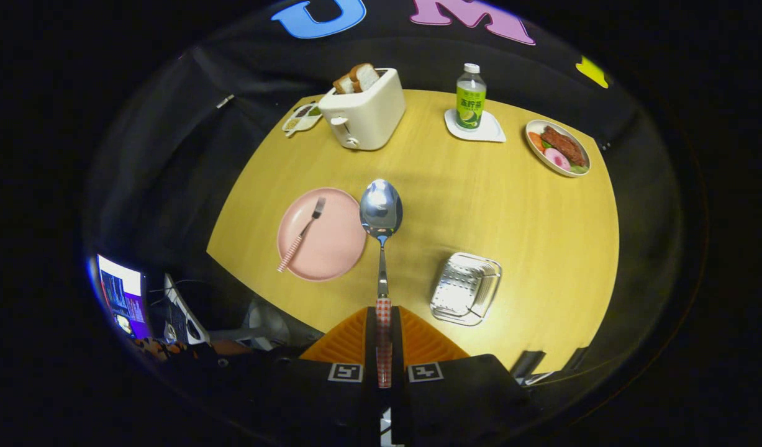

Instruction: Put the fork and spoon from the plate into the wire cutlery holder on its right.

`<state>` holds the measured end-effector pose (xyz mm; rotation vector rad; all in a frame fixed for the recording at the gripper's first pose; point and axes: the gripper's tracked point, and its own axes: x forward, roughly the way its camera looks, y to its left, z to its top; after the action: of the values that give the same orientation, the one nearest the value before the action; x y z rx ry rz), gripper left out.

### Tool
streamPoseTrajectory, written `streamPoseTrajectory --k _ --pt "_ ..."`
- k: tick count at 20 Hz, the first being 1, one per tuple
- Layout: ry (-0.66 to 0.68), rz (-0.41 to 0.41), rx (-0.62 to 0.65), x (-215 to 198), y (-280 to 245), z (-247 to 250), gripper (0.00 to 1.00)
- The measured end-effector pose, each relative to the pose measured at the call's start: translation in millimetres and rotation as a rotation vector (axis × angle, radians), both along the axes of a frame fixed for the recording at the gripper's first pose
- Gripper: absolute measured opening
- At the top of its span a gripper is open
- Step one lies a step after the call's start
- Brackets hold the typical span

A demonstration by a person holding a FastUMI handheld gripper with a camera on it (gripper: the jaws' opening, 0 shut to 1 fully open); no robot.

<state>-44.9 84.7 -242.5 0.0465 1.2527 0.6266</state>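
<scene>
above the table (530, 236), the fingers (384, 323) clench the spoon (381, 214) beside the plate (337, 248) holding the fork (302, 234).

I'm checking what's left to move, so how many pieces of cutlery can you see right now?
2. The spoon is clamped by its handle in the gripper, held above the table. The fork lies on the pink plate, left of the wire cutlery holder.

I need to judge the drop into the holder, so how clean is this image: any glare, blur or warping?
Gripper view: sharp at centre; the claw is shut on the spoon, whose bowl mirrors the lights. Fisheye warping curves the table edge. The wire cutlery holder glints but reads clearly; the fork on the pink plate is crisp. Surroundings are dark.
</scene>
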Motion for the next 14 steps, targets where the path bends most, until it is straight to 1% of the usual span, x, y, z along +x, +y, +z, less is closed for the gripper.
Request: streamPoseTrajectory --k 4,7,9,14 --pt "0.083 0.056 -0.125 -9.3 -47.6 -21.4 0.12" --pt "0.197 0.136 -0.221 -22.0 -74.1 -40.3 0.12" --pt "0.264 0.2 -0.287 -26.3 -85.0 -51.6 0.12" --pt "0.408 0.293 -0.404 -22.6 -81.2 -75.5 0.11"
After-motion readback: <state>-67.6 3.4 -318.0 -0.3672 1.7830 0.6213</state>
